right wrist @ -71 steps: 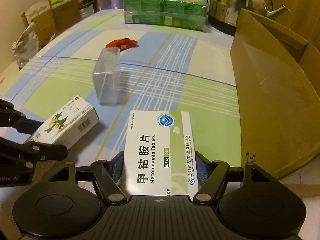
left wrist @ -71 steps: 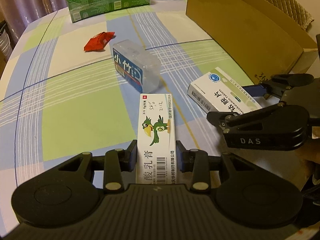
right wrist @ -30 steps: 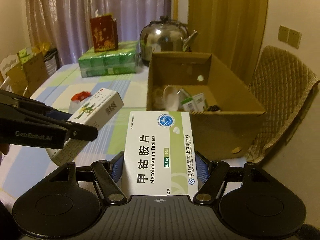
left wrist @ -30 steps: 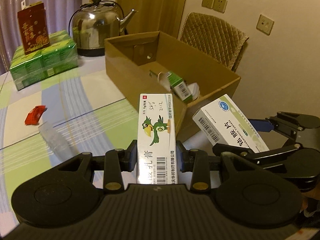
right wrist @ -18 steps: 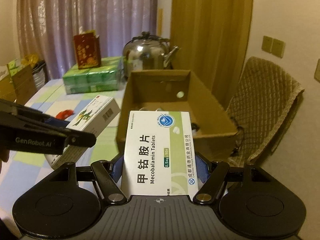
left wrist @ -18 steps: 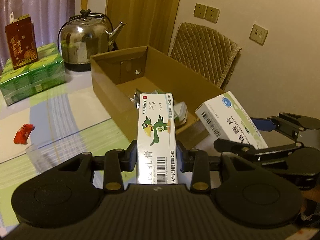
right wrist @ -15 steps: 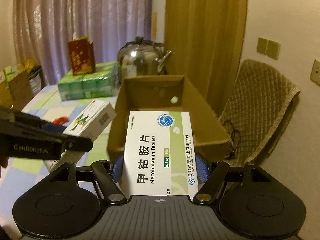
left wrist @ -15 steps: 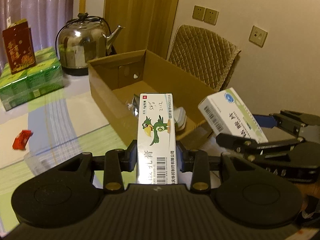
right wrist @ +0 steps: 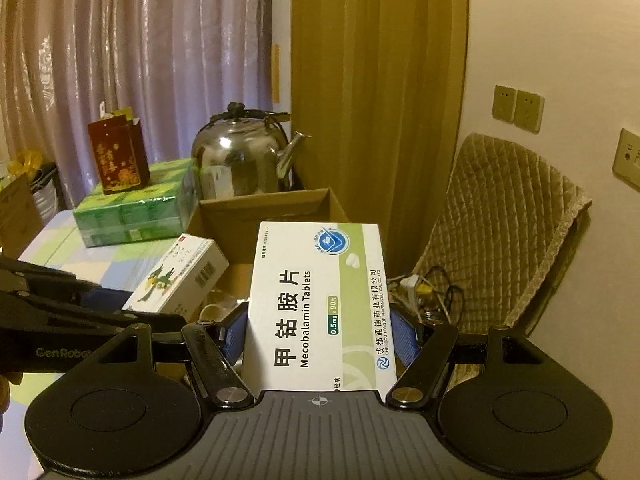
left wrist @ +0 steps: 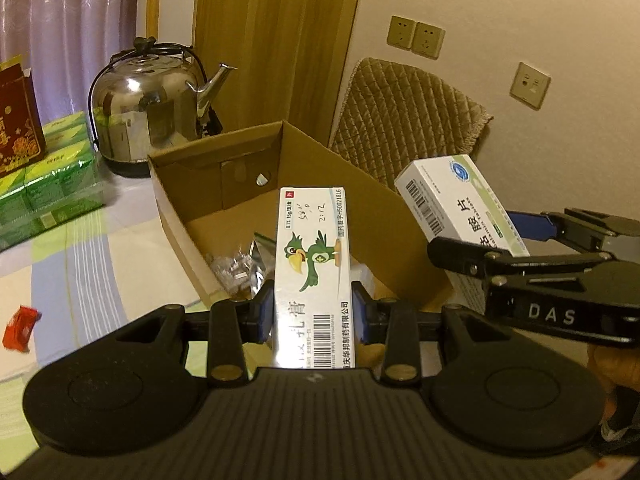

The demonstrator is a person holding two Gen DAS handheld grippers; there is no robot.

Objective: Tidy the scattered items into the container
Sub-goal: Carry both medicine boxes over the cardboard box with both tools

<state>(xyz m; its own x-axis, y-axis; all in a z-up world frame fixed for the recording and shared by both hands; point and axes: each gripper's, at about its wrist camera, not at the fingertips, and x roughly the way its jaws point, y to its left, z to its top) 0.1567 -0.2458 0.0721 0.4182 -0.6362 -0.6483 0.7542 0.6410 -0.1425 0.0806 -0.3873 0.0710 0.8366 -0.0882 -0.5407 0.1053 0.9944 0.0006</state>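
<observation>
I am holding two light paperboard medicine cartons, and I am judging both stiff enough to take a squeeze across their narrow sides yet easy to dent if I press harder, with glossy faces that could slip.

The left claw (left wrist: 313,312) is clamped on the lower end of the ointment carton (left wrist: 311,256), a tall white box printed with a green parrot and a barcode. It is hanging in the air above the near end of the open cardboard box (left wrist: 256,160), where a crinkled foil packet (left wrist: 240,266) is lying inside.

The right claw (right wrist: 318,338) is gripping the Mecobalamin tablets carton (right wrist: 320,304) by its long edges, a wider white and pale green box. It is hovering beside the first carton, near the cardboard box's right wall.

A red wrapper (left wrist: 20,326) is lying on the checked counter (left wrist: 80,264).
</observation>
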